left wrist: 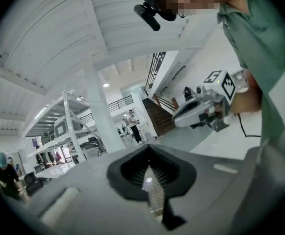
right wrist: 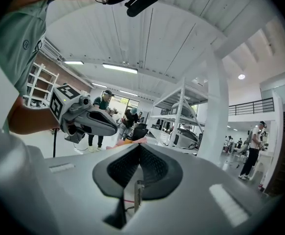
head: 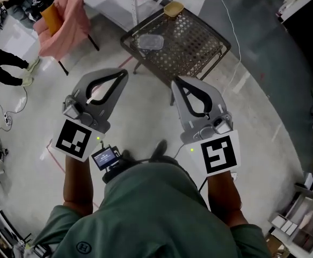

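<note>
Short of mesh table (head: 199,47), left tongs (head: 123,76), right tongs (head: 175,81) pressed together, empty; mesh table visible only in head view.

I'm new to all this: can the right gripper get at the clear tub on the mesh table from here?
Probably yes. Nothing stands between the right gripper and the clear tub, which lies uncovered on the table, but the gripper hangs short of it, jaws shut.
</note>
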### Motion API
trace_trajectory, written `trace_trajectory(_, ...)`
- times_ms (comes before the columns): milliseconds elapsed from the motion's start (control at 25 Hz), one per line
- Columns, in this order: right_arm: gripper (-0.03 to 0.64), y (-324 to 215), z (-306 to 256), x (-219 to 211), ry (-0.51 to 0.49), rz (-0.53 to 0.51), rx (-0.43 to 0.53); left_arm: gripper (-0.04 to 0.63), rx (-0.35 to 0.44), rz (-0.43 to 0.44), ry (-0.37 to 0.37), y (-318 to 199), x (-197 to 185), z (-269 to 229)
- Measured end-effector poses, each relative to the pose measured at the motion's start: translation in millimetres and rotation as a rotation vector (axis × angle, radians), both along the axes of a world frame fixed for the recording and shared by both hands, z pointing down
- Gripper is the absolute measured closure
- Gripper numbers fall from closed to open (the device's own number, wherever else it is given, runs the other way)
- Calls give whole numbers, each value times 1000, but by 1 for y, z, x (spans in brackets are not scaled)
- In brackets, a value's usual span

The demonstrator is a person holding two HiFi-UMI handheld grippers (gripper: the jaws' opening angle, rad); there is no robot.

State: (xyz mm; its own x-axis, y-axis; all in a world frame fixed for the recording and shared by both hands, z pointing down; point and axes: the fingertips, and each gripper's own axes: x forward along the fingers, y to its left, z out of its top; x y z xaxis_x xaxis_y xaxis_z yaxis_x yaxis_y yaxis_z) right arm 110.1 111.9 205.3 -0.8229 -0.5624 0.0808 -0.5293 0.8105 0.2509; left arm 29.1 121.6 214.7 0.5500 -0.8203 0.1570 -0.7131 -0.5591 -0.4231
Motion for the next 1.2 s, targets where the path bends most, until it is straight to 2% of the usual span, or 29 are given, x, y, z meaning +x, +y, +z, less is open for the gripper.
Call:
trace_trajectory(200, 611, -11, 1, 18, -28, -33, -5, 592, -7, -32, -23, -8, 20, 1)
trace_trajectory(320, 611, -14, 2, 27, -39, -32, -14, 592, -16, -25, -43, -10, 29, 3)
trace_trajectory(480, 611, -31, 9, 37, -30, -23, -31, 592, -29, -29, -31, -28, 36, 6)
trace_trajectory(640, 611, -49, 19, 38, -36, -8, -35, 592, -28, 3, -45, -49, 40, 18)
trace_trajectory(840, 611, -81, 26, 24, -35, 33, -12, 592, -24, 51, -61, -84, 25, 30)
trace_trajectory(1040, 611, -122, 28, -1, 62, 68, -11, 592, -35, 94, -36, -131, -4, 29)
trace_trajectory(1200, 611, -152, 20, -28, 67, 111, -37, 592, -33, 119, 6, -161, -34, 18)
